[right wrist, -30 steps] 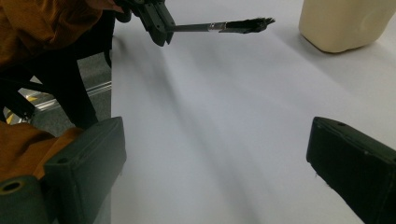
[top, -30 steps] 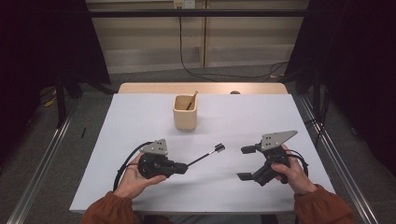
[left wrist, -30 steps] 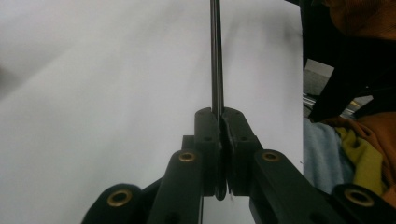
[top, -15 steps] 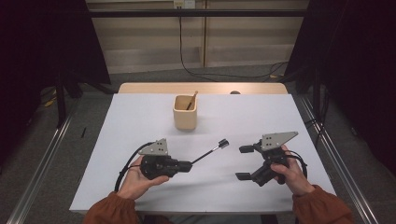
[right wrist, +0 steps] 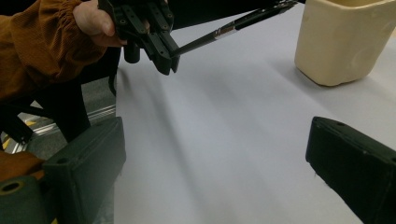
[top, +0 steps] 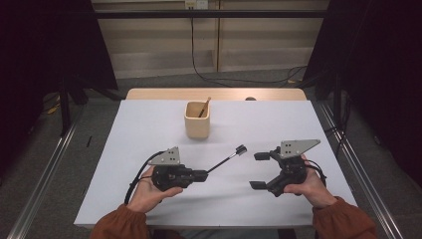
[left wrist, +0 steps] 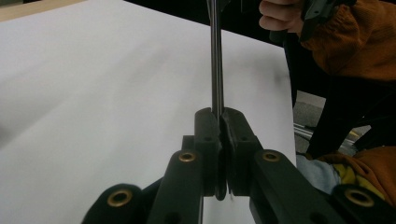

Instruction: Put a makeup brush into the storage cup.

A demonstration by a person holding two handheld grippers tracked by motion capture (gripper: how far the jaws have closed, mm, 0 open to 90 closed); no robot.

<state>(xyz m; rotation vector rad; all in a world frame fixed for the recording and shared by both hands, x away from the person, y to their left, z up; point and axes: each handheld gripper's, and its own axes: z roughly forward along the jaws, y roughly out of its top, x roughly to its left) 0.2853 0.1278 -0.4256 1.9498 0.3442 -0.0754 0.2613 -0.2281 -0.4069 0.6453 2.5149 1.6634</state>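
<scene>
A white table (top: 149, 129) stands before dark curtains. Near its front edge, my left gripper (top: 203, 175) pinches a thin black brush (top: 226, 159), head raised toward the beige cup (top: 197, 121) by the back edge. My right gripper (top: 260, 170) gapes wide, holding nothing.

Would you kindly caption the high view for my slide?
Left claw clamps a thin black brush; right claw open; beige cup beyond.

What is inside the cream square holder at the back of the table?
One thin brown stick leans out of the cream square holder against its back right corner. The stick's lower end and the holder's floor are hidden by the holder's walls, so anything else lying low cannot be seen.
</scene>
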